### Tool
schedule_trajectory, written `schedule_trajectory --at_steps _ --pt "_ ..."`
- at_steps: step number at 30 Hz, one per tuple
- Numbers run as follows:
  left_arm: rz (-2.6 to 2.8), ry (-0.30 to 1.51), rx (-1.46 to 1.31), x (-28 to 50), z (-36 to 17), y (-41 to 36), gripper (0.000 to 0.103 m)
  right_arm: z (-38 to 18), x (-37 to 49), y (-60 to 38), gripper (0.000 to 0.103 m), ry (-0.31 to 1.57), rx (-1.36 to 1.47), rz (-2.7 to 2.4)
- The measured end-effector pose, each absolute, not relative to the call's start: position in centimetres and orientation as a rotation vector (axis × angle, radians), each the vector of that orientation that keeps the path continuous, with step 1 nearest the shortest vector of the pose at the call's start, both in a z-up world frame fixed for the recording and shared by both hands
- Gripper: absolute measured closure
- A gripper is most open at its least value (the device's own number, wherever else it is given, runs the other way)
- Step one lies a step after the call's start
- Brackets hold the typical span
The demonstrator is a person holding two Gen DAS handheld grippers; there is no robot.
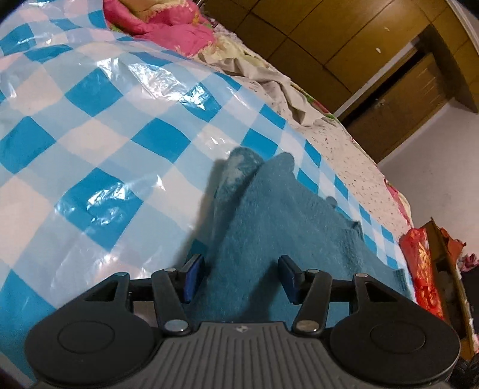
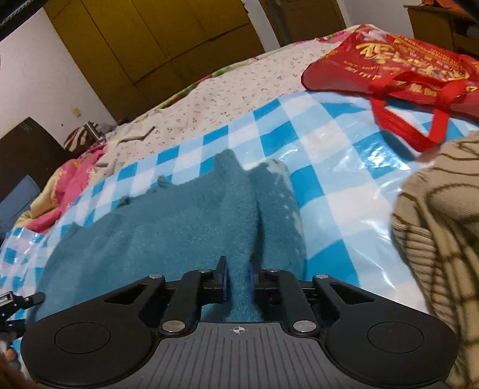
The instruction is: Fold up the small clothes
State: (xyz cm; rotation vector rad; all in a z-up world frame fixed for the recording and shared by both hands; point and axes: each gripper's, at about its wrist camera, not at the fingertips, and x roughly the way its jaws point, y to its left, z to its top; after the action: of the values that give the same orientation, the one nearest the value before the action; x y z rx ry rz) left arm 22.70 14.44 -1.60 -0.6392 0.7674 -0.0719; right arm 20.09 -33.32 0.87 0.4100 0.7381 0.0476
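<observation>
A: Teal fleece garment (image 2: 167,227), small, spread on the blue-and-white checked plastic sheet (image 1: 98,125) that covers the bed (image 2: 239,77). That's the piece to fold. It looks thick and fuzzy, with a paler, speckled underside (image 2: 281,191) showing where one part is turned up into a ridge.

B: How do you reckon it will handle?

A: Soft and light, I'd judge, with no stiffness at all; it will sag wherever it isn't held. The sheet under it is glossy and crinkled, so the cloth may slide rather than stay put when dragged.

B: Where would you take it?

A: At an edge or corner, pinching a doubled layer so the pile doesn't slip out. The raised ridge near the middle is another easy purchase.

B: And the tools?

A: The right gripper (image 2: 238,282) has its fingers nearly together, pinching a fold of the teal fleece between the pads. The left gripper (image 1: 241,278) stands about half open over the same garment; the cloth lies between and under its fingers, but the pads are not pressing on it.

B: Anything near?

A: A red carrier bag (image 2: 398,65) lies on the bed beyond, a beige patterned knit (image 2: 443,227) sits at the right, and a pink quilt (image 1: 167,27) is bunched at the far end.
</observation>
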Motion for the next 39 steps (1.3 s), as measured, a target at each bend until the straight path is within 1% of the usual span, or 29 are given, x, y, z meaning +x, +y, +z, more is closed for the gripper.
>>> schedule_trajectory --at_steps 1,2,5,7,8,10,12,13,17,19,22,25,26,28,32,34,35,38,39 --pt "-0.058 0.784 -0.632 22.8 -2.2 14.3 0.037 0.8 19.8 -33.3 0.092 0.737 0.406 0.044" --pt "-0.046 0.814 -0.641 22.9 -2.8 14.4 0.036 0.4 19.9 -33.3 0.093 0.749 0.403 0.036" --pt "-0.041 0.814 -0.698 22.3 -3.4 15.2 0.036 -1.2 21.0 -33.0 0.093 0.797 0.41 0.016" --pt "-0.031 0.807 -0.667 21.8 -2.7 14.9 0.036 -0.7 21.0 -32.6 0.088 0.79 0.392 0.013" --pt "-0.03 0.8 -0.644 21.5 -2.3 14.7 0.037 -0.3 20.8 -32.6 0.085 0.782 0.395 0.021" --pt "-0.025 0.793 -0.603 20.8 -1.6 14.5 0.037 0.3 20.3 -33.0 0.083 0.754 0.402 0.028" --pt "-0.014 0.805 -0.591 20.4 -1.7 14.5 0.037 0.7 19.8 -33.4 0.077 0.732 0.408 0.01" --pt "-0.01 0.811 -0.589 20.2 -1.9 14.6 0.036 0.7 19.6 -33.8 0.071 0.726 0.419 0.003" --pt "-0.002 0.816 -0.583 19.7 -2.3 14.4 0.036 0.2 19.3 -34.6 0.069 0.727 0.473 0.009" --pt "0.001 0.819 -0.561 19.8 -2.1 14.2 0.036 0.2 19.6 -34.4 0.065 0.717 0.462 0.024" --pt "0.002 0.823 -0.543 20.2 -1.9 14.0 0.036 0.4 20.8 -34.1 0.064 0.699 0.457 0.053" --pt "0.004 0.819 -0.547 20.5 -1.8 14.2 0.036 -0.2 23.0 -34.1 0.064 0.732 0.461 0.034" --pt "0.004 0.82 -0.544 20.5 -1.9 14.2 0.036 -0.4 23.4 -34.1 0.069 0.735 0.46 0.025" --pt "0.003 0.826 -0.541 20.5 -2.2 14.2 0.035 -0.6 23.8 -34.0 0.091 0.753 0.417 -0.008" --pt "0.008 0.819 -0.554 20.0 -2.4 14.5 0.035 -1.4 23.5 -34.1 0.091 0.769 0.442 -0.032" --pt "0.018 0.81 -0.56 19.6 -2.1 14.7 0.035 -1.0 23.0 -34.2 0.086 0.75 0.461 -0.036" --pt "0.022 0.806 -0.552 19.3 -1.9 14.8 0.035 -0.7 22.6 -34.1 0.082 0.741 0.46 -0.035" --pt "0.035 0.792 -0.506 18.7 -1.4 14.7 0.035 0.2 21.4 -34.1 0.08 0.729 0.437 -0.032" --pt "0.039 0.787 -0.498 18.6 -1.2 14.6 0.035 0.5 20.9 -34.1 0.077 0.723 0.432 -0.036"
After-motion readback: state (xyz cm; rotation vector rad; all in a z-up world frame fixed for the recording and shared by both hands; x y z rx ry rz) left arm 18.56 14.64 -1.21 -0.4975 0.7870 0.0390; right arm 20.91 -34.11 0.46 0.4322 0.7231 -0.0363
